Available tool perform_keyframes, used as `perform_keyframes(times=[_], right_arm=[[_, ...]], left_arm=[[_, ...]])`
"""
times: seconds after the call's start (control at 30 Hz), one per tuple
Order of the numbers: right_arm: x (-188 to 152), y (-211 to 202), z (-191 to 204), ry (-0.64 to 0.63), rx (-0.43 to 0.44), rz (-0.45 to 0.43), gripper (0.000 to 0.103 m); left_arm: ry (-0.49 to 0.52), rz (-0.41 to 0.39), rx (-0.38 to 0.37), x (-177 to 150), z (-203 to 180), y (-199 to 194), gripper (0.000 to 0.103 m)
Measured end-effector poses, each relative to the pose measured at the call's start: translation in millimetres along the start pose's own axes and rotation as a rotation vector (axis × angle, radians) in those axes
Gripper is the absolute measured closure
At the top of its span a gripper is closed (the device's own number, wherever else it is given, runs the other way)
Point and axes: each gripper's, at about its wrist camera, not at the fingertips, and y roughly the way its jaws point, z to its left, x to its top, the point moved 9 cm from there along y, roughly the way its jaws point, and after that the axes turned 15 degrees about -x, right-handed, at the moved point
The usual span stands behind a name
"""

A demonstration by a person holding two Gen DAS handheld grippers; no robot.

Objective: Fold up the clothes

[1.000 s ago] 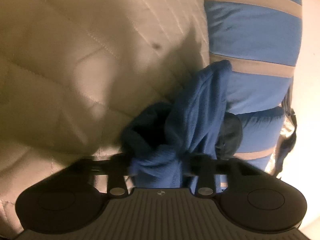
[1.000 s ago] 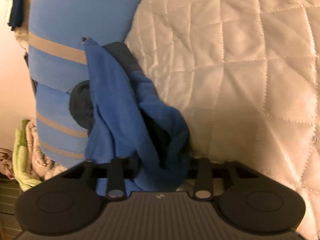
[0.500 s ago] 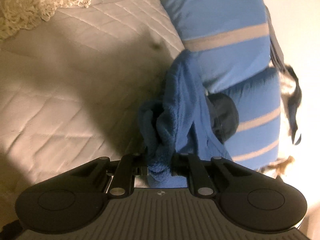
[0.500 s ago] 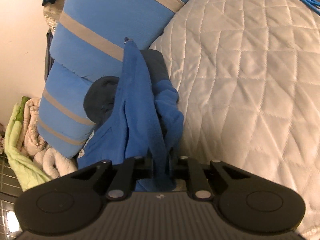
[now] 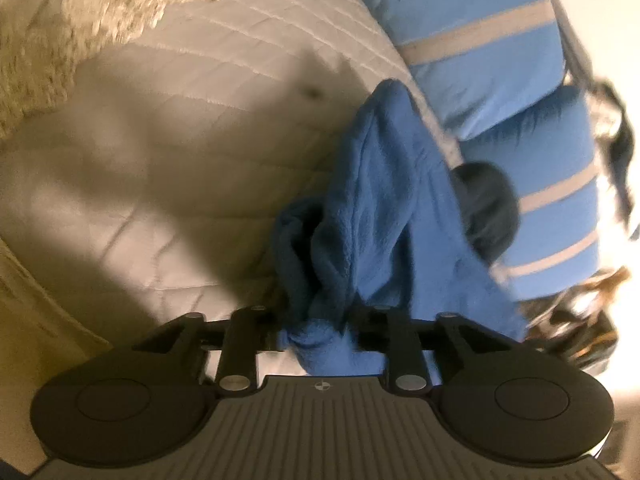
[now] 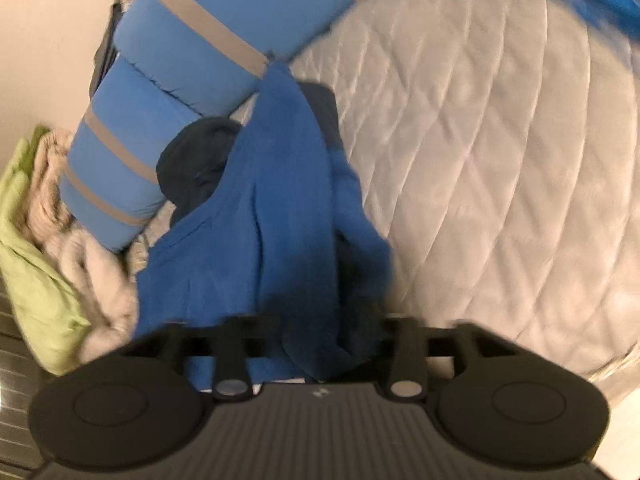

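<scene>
The blue fleece garment [image 5: 372, 216] is hanging in the middle of both frames, above the quilted bed [image 5: 180, 152]. The left gripper [image 5: 316, 332] has just been opening its jaws, a bunch of fleece between them. The right gripper [image 6: 320, 344] has opened wide, cloth sitting loose, likely for a new hold.

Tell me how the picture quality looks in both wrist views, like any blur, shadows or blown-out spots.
Left wrist view: warm, dim light; a broad dark shadow lies across the quilted bedspread; the right edge beside the striped blue pillow is blown out; the shaggy throw is smeared. Right wrist view: motion blur softens the blue fleece garment and the gripper's fingers; fisheye bending curves the quilt lines.
</scene>
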Motion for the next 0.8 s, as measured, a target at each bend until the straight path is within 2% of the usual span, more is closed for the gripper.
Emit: perform_keyframes(times=[0.03, 0.07, 0.13, 0.2, 0.27, 0.37, 0.47, 0.53, 0.6, 0.67, 0.8], right_arm=[[3, -8, 2, -0.029, -0.012, -0.04, 0.009], [5, -17, 5, -0.065, -0.028, -0.076, 0.001], [8, -32, 14, -0.135, -0.061, -0.134, 0.0], [9, -43, 24, -0.21, -0.121, -0.178, 0.0], [9, -50, 33, -0.278, -0.188, -0.208, 0.0], [8, -64, 51, -0.367, -0.239, -0.269, 0.0], [8, -82, 69, -0.431, -0.216, -0.333, 0.0], [13, -94, 76, -0.444, -0.201, -0.373, 0.0], [19, -105, 81, -0.458, -0.193, -0.408, 0.0], [27, -112, 82, -0.455, -0.195, -0.423, 0.0], [38, -110, 70, -0.39, -0.211, -0.412, 0.0]], left_arm=[[0.03, -0.002, 0.011, -1, -6, -2, 0.057], [0.062, -0.005, 0.023, -2, -12, -4, 0.052], [0.133, -0.006, 0.05, -4, -26, -9, 0.033], [0.218, -0.031, 0.079, -5, -41, -16, 0.024], [0.33, -0.064, 0.093, -6, -60, -23, 0.023], [0.55, -0.066, 0.13, -13, -93, -32, 0.02], [0.726, -0.098, 0.157, -20, -123, -43, 0.017], [0.773, -0.102, 0.141, -22, -138, -48, 0.017], [0.788, -0.056, 0.151, -24, -144, -48, 0.017], [0.793, -0.006, 0.171, -23, -149, -46, 0.017], [0.842, 0.03, 0.219, -30, -151, -39, 0.016]])
